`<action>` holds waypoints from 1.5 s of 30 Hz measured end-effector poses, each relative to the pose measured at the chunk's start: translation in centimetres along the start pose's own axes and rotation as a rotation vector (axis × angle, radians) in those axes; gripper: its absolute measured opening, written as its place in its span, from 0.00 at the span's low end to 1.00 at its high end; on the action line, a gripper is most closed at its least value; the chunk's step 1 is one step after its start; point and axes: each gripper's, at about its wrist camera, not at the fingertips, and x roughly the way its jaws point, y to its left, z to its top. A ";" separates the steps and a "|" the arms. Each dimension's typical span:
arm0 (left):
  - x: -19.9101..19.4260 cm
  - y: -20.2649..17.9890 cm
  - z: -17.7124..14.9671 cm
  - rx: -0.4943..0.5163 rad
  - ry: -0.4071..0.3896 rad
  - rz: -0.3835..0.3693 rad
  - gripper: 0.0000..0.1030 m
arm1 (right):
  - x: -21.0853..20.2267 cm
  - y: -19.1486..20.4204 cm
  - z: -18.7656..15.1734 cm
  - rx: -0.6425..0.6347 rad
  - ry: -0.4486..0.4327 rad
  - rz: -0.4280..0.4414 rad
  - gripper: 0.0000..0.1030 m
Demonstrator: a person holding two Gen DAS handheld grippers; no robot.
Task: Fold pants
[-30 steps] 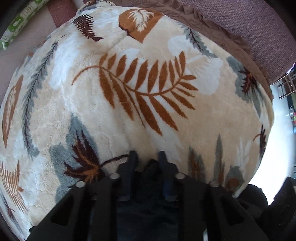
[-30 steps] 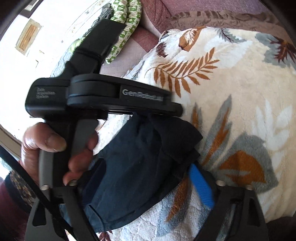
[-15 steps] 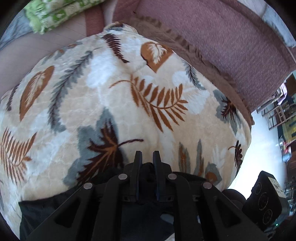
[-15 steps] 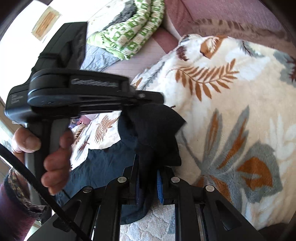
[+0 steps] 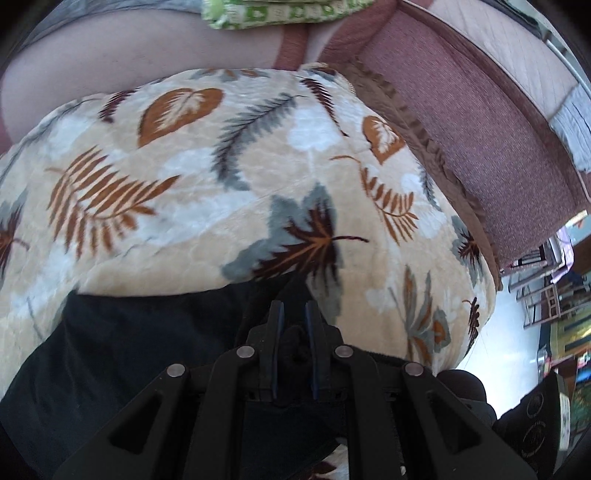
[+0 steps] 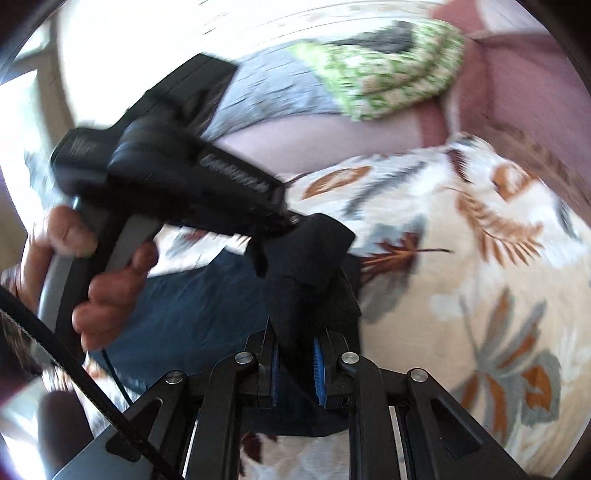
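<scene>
The dark navy pants [image 5: 140,343] lie on a cream blanket with a leaf print [image 5: 184,192]. My left gripper [image 5: 294,314] is shut on a bunched edge of the pants, with the cloth spreading out to its left. In the right wrist view the pants [image 6: 192,306] stretch between both grippers. My right gripper [image 6: 295,343] is shut on a fold of the dark cloth. The left gripper [image 6: 291,221] also shows there, held in a hand, pinching the cloth just above and to the left.
A folded green and white cloth [image 5: 280,14] lies at the far edge of the bed, also in the right wrist view [image 6: 388,81]. A maroon mattress edge [image 5: 480,140] runs along the right. Furniture and floor [image 5: 546,295] show beyond it.
The right gripper closed on the pants. Both grippers have lifted and pulled back, and more of the dark cloth now spreads over the blanket to the left.
</scene>
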 end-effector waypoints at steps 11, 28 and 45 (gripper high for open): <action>-1.9 6.8 -3.0 -0.163 -0.033 0.065 0.12 | 3.1 6.9 -1.4 -0.268 0.098 0.079 0.16; -11.9 11.7 -11.5 -0.351 -0.230 0.192 0.54 | 0.4 8.9 -3.2 -0.236 0.182 0.293 0.73; -4.5 5.8 -11.8 -0.249 -0.093 0.195 0.06 | 1.6 2.6 3.9 -0.005 0.148 0.105 0.73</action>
